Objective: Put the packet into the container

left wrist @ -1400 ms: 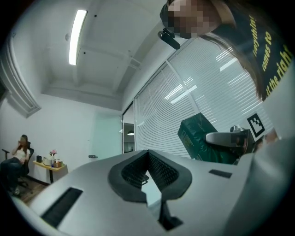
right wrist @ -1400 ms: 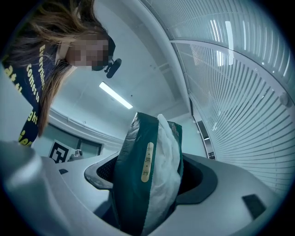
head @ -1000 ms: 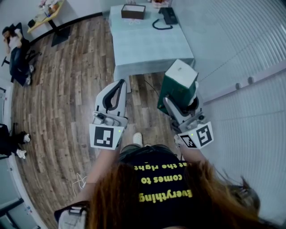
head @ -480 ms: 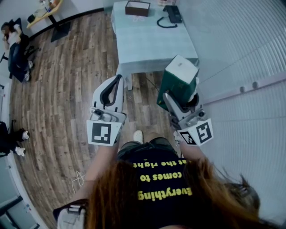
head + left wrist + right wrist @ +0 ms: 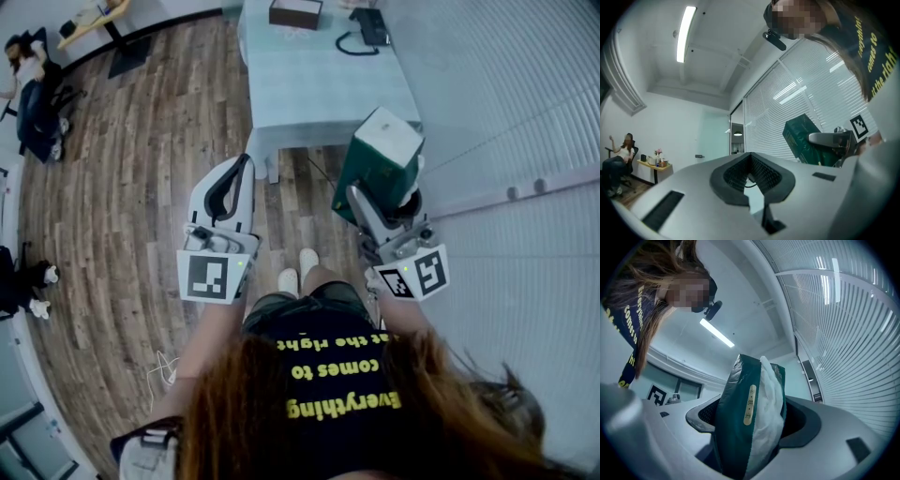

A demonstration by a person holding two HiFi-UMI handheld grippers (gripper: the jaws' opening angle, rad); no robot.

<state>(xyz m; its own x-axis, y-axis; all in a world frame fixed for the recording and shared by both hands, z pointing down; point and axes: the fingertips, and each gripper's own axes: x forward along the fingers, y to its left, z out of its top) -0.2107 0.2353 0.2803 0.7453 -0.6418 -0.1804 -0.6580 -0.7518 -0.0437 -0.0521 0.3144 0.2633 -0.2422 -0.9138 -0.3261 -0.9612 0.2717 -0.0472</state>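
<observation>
A dark green packet with a white top stands upright in my right gripper, which is shut on its lower part. The right gripper view shows the packet wedged between the two jaws, white film bulging on one side. My left gripper is held level with it on the left, jaws together and holding nothing. The left gripper view looks past its closed tips and catches the packet at the right. The container, a brown open box, sits at the far end of the table.
A black telephone with a coiled cord lies beside the box. The wood floor spreads out to the left, with a seated person and a small desk far off. A wall of blinds runs along the right. My shoes stand short of the table.
Both grippers have drifted a little up and apart, and the table now sits nearer in view. A second shoe has come into sight. The packet stays gripped.
</observation>
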